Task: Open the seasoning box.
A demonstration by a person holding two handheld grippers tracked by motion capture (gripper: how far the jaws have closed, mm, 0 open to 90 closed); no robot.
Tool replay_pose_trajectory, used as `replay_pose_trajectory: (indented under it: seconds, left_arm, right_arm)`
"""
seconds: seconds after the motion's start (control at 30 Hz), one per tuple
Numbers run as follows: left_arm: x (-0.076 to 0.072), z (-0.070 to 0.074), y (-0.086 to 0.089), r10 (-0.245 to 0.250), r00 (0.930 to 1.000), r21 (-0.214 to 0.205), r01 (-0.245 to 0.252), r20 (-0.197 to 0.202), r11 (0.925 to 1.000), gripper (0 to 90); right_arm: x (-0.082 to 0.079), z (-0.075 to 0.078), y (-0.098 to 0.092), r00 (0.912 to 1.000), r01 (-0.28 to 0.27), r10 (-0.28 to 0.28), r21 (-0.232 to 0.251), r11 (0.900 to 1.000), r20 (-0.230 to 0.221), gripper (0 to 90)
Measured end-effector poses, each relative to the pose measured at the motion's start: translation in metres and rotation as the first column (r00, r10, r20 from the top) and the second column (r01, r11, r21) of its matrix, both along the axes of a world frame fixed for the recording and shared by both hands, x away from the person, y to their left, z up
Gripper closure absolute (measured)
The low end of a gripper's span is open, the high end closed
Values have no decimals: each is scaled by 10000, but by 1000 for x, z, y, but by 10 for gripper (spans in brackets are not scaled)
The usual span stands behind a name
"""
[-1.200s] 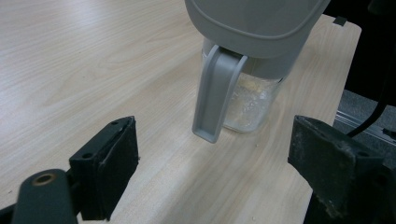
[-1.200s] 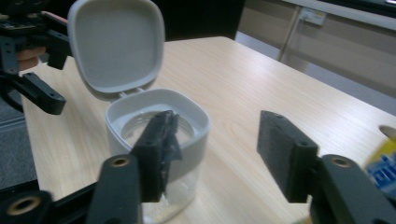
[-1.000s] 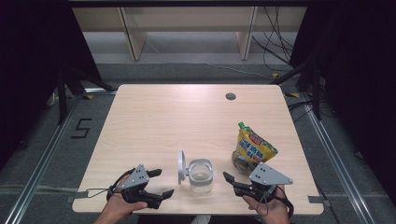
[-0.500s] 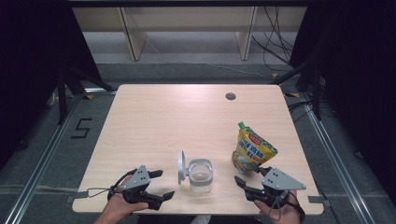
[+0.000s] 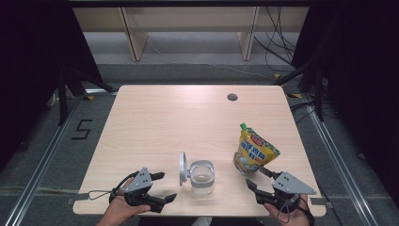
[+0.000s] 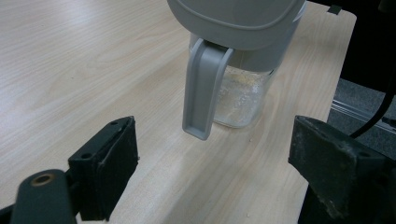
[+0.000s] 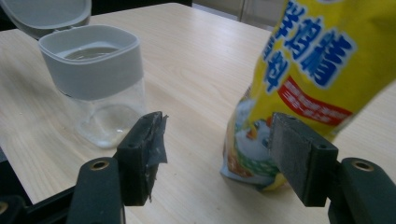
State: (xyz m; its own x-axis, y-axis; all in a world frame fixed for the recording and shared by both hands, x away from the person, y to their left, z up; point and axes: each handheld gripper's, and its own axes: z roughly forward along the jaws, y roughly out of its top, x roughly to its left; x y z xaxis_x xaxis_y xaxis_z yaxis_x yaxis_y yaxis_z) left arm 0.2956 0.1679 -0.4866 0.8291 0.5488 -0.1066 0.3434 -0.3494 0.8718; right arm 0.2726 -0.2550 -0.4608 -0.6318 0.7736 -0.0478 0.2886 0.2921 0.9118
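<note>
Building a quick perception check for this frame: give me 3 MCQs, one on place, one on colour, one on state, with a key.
1. Where does the pouch stand relative to the clear jar in the high view?
A. To its left
B. To its right
C. Inside it

2. What is the pouch's main colour?
A. Yellow
B. Black
C. Purple

3. What is the state of the jar's lid?
A. Snapped shut
C. Lying across the table by the grommet hole
B. Swung open, standing up at the jar's side

Key: 1 B, the pouch stands upright on the table right of the jar, near the right gripper. 2 A, the right gripper view shows a yellow pack with blue and red print. 3 B, the jar's mouth is uncovered and the grey lid stands on edge at its left, towards the left gripper.
</note>
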Motion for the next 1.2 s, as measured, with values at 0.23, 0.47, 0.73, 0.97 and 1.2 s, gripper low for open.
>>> replay_pose_trajectory:
  seconds: [0.23,0.47,0.73,0.97,1.2]
  left_arm:
    - [-4,-3,0,53,10000,82,-53,-11,10000,151]
    - [-10,-6,0,233,9996,35,-233,-147,9997,151]
    - [-15,-6,-5,226,9997,264,-223,-125,9994,151]
    - [-19,-5,-7,47,10000,312,-49,69,9995,151]
    - [-19,-4,-5,57,9999,439,-63,146,9990,151]
  right_arm:
    - [-2,-6,-8,9983,499,-496,81,9987,-305,371]
    - [6,-14,-17,9957,865,-861,109,9962,-346,312]
    - [9,-20,-20,9911,1240,-1222,330,9917,-523,253]
    - [17,-23,-22,9939,1095,-1094,55,9940,-141,207]
    - [23,-28,-19,9935,1076,-1064,281,9938,-395,195]
